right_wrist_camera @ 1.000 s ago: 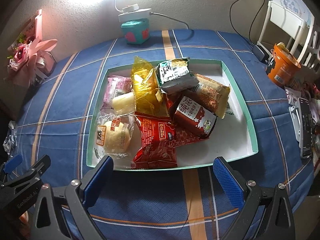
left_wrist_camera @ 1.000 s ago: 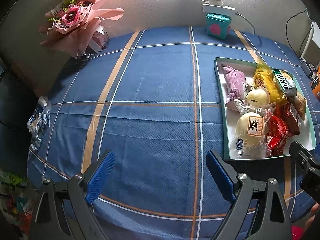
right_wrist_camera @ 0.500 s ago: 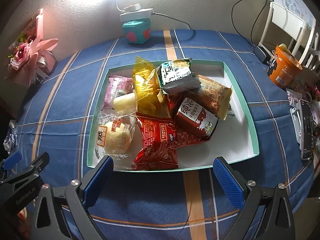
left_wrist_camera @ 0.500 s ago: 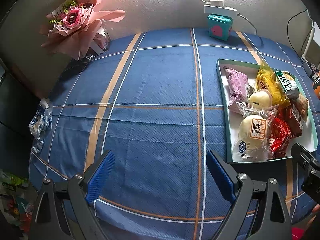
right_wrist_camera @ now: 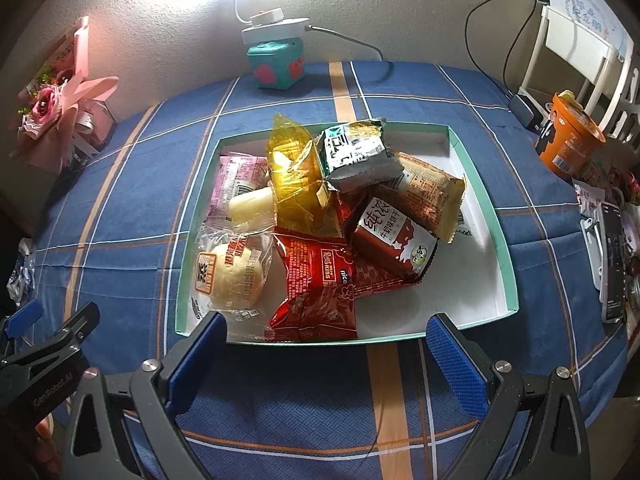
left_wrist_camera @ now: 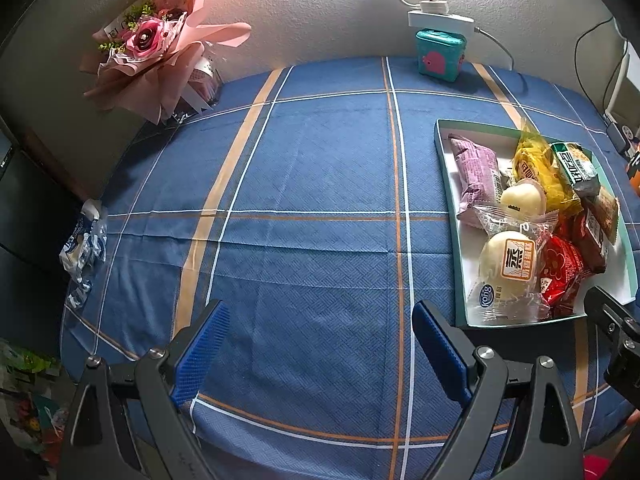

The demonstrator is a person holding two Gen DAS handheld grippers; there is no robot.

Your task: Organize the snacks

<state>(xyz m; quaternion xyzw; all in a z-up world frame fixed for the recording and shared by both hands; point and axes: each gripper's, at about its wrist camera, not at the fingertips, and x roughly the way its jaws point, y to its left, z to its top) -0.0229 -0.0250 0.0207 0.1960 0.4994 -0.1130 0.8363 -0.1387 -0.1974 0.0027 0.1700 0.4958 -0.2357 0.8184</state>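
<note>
Snack packets [right_wrist_camera: 320, 216] lie piled in a shallow tray [right_wrist_camera: 496, 240] on the blue checked tablecloth [left_wrist_camera: 320, 200]. The right gripper [right_wrist_camera: 326, 356] hangs at the tray's near edge, tongs spread, empty. The left gripper [left_wrist_camera: 320, 348] hovers over bare cloth beside it, also spread.

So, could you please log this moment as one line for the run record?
stage: pre-grasp | left tool: open, over tablecloth | right tool: open, at tray near edge | snacks: all piled in tray
</note>
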